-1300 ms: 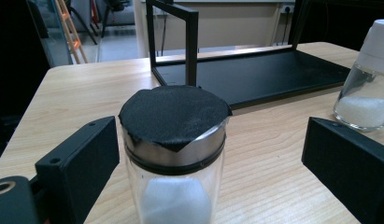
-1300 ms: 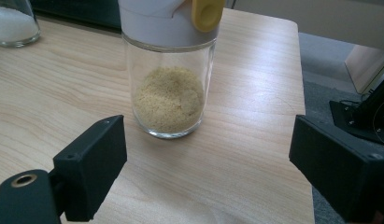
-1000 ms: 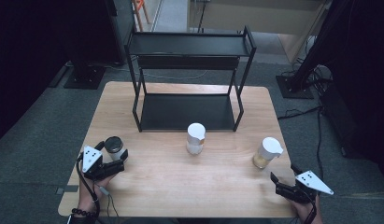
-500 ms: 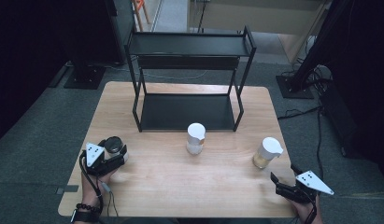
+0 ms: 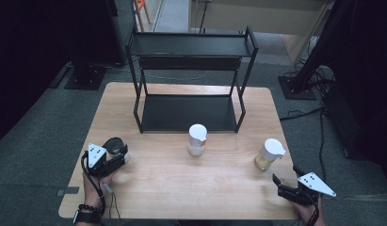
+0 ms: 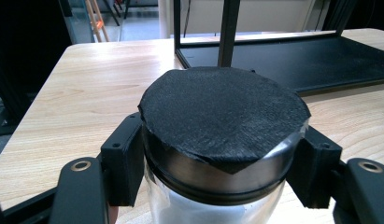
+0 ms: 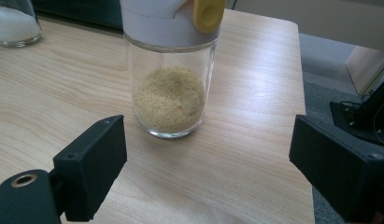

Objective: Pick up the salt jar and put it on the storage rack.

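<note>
Three jars stand on the wooden counter [image 5: 181,188], and the left gripper [image 5: 116,155] has its jaws closed on one of them: a black-lidded glass jar [image 6: 222,144] of white powder at about 8 o'clock on the counter, near the left edge. In the left gripper view the two black jaws press against the jar just below its lid, one on each side (the lid's top is dull and rough-looking).

At 5 o'clock the right gripper [image 5: 284,184] rests with its jaws spread wide, holding nothing. Just ahead of it, apart from both jaws, stands a white-capped glass jar [image 7: 171,79] of yellow grains with a yellow tab on its cap; in the high view this jar sits near the right edge, at roughly 4 o'clock.

Near the centre a second white-capped jar [image 5: 197,140] of white powder stands alone, just in front of the black two-tier shelf rack [image 5: 191,47], which occupies the counter's 12 o'clock side.
</note>
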`<state>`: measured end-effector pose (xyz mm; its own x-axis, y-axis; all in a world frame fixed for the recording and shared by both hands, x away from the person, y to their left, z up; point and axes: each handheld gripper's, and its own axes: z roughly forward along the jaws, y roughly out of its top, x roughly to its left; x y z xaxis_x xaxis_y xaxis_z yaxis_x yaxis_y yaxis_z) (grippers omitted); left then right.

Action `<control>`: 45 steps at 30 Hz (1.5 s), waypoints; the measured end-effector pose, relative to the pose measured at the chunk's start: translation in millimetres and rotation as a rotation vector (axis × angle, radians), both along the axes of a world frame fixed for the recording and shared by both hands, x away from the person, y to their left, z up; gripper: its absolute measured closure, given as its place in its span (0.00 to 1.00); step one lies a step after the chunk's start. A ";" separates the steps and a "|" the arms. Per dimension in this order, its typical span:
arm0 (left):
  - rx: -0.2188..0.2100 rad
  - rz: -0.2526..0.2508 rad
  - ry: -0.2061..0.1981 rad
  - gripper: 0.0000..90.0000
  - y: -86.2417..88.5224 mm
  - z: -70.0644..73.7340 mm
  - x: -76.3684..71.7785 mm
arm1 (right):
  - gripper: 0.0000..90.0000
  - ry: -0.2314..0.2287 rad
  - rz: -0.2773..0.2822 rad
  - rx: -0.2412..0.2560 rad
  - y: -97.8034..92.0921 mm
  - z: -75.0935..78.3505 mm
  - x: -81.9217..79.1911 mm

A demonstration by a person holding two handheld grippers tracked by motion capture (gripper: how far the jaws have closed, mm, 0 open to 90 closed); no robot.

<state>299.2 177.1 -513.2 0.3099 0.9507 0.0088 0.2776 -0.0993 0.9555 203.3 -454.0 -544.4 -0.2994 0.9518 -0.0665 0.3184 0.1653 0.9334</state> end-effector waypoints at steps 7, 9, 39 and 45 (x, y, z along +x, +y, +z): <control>-0.012 -0.004 0.016 0.36 -6.5 2.0 0.9 | 0.12 0.000 0.000 0.003 -0.3 0.1 0.0; -0.012 -0.022 0.015 0.36 -13.1 3.4 1.2 | 0.12 0.000 0.001 0.001 -0.1 0.0 0.0; 0.019 -0.140 -0.005 0.36 -89.5 24.5 16.6 | 0.12 0.000 0.004 -0.001 0.5 -0.1 -0.9; 0.032 -0.130 -0.001 0.36 -95.5 30.0 19.4 | 0.12 -0.001 0.006 0.000 0.4 -0.1 -1.0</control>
